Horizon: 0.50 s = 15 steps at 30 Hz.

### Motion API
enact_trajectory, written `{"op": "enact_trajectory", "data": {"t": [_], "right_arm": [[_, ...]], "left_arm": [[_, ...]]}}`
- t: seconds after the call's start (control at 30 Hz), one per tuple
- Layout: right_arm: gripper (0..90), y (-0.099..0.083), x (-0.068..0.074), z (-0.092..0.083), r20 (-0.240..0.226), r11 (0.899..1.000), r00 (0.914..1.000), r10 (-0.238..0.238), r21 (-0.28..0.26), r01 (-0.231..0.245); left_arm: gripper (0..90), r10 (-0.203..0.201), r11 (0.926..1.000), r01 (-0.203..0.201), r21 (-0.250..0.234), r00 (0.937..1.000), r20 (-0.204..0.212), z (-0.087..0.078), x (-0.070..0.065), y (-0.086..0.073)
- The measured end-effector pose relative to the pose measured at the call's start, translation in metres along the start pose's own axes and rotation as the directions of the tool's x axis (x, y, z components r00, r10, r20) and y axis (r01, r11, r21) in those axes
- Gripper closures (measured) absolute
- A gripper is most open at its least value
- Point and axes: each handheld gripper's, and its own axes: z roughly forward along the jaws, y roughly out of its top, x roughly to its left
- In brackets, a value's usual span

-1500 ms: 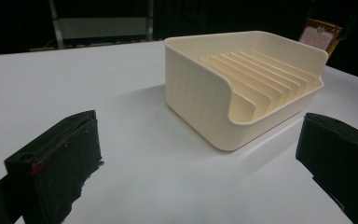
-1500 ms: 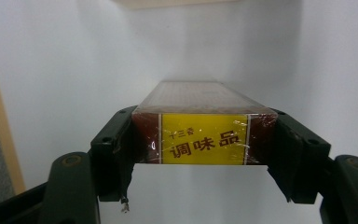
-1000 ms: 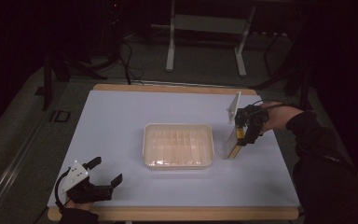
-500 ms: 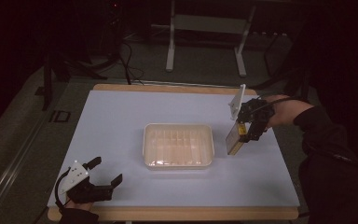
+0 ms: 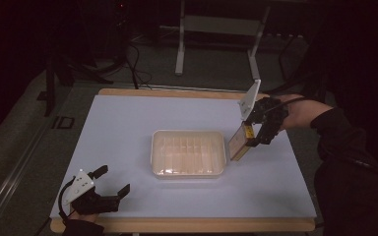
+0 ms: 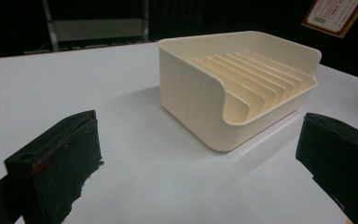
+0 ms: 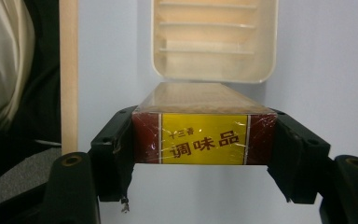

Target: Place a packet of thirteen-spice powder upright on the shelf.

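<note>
The right gripper [image 7: 205,140] is clamping a flat box [image 7: 204,137] by its short end, jaws pressing on both sides. The end label is showing a yellow panel between dark red bands, reading 十三香 above 调味品. In the high view the box [image 5: 239,142] is hanging tilted, just beside the right edge of the cream ribbed tray [image 5: 188,153], above the white table [image 5: 123,128]. The left gripper [image 5: 109,183] is resting near the table's front left corner, jaws spread wide and holding nothing. In the left gripper view a corner of the box [image 6: 333,15] is being cut off by the frame; its print is too small to read.
</note>
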Motion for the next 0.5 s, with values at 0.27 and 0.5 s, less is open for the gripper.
{"op": "enact_trajectory", "data": {"t": [0.27, 0.5], "right_arm": [[32.0, 0.017, 0.003, -0.005, -0.001, 0.999, 0.9993, -0.038, -0.034, 0.038], [32.0, 0.033, 0.002, -0.002, -0.005, 0.995, 0.9985, -0.054, -0.089, 0.054]], "left_arm": [[0.1, 0.012, 0.9999, -0.012, 0.0, 0.9999, 0.009, 0.0, -0.001, 0.0], [0.1, 0.016, 0.9999, -0.016, -0.003, 0.9998, 0.012, 0.0, -0.002, 0.0]]}}
